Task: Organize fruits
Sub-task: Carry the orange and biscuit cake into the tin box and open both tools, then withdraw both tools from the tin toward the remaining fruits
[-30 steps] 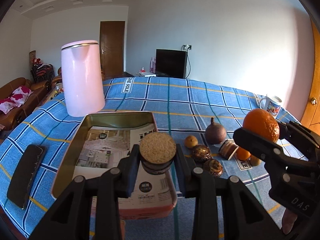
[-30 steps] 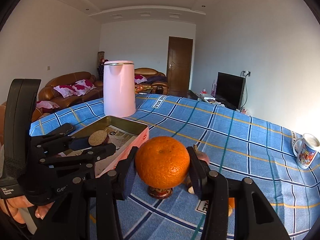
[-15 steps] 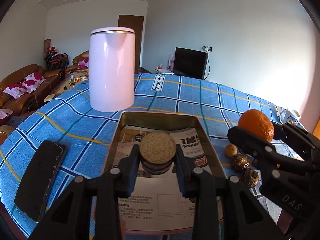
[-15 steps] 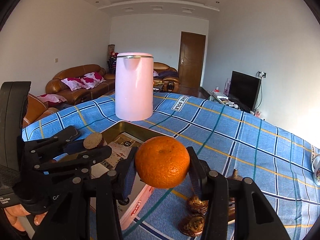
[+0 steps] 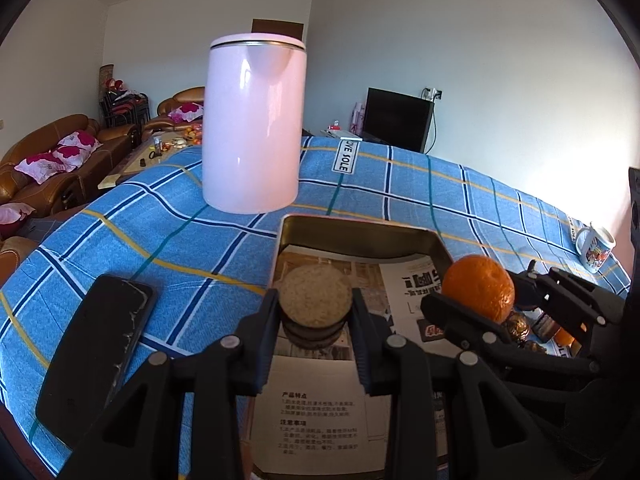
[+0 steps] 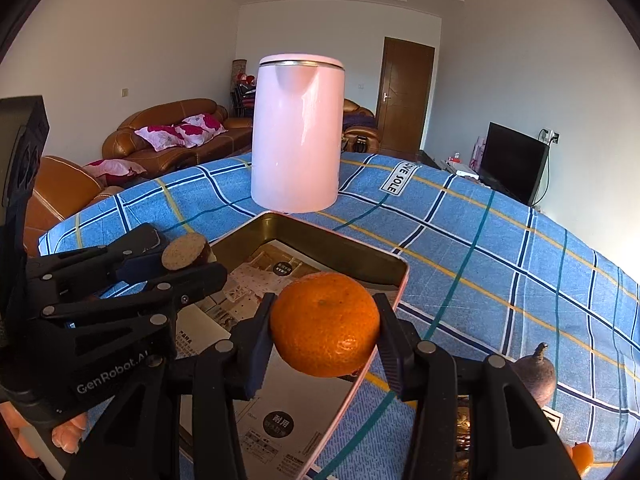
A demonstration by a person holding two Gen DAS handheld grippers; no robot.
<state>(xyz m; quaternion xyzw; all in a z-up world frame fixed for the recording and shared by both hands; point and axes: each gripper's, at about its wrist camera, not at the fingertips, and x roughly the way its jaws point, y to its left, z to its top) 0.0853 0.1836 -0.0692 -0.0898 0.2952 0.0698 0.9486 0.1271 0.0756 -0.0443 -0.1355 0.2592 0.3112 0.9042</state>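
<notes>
My left gripper (image 5: pixel 316 314) is shut on a small dark round fruit (image 5: pixel 316 296) with a pale, grainy flat top, held above the paper-lined metal tray (image 5: pixel 356 236). My right gripper (image 6: pixel 325 334) is shut on an orange (image 6: pixel 325 320), which hangs over the tray's (image 6: pixel 340 240) right rim. The left wrist view shows the orange (image 5: pixel 478 286) in the right gripper (image 5: pixel 486 300) just right of the tray. In the right wrist view the left gripper (image 6: pixel 188 258) and its round fruit (image 6: pixel 182 254) sit over the tray's left side.
A tall pink kettle (image 5: pixel 254 124) stands right behind the tray. A black phone (image 5: pixel 96 352) lies to its left. A dark stemmed fruit (image 6: pixel 534 376), small brown fruits (image 5: pixel 516 324) and a small orange one (image 6: pixel 582 454) lie to the right. A mug (image 5: pixel 596 246) stands far right.
Both grippers have moved left and forward with their fruits, from beside the loose fruits to over the tray. The kettle now looms closer. Neither grip has changed.
</notes>
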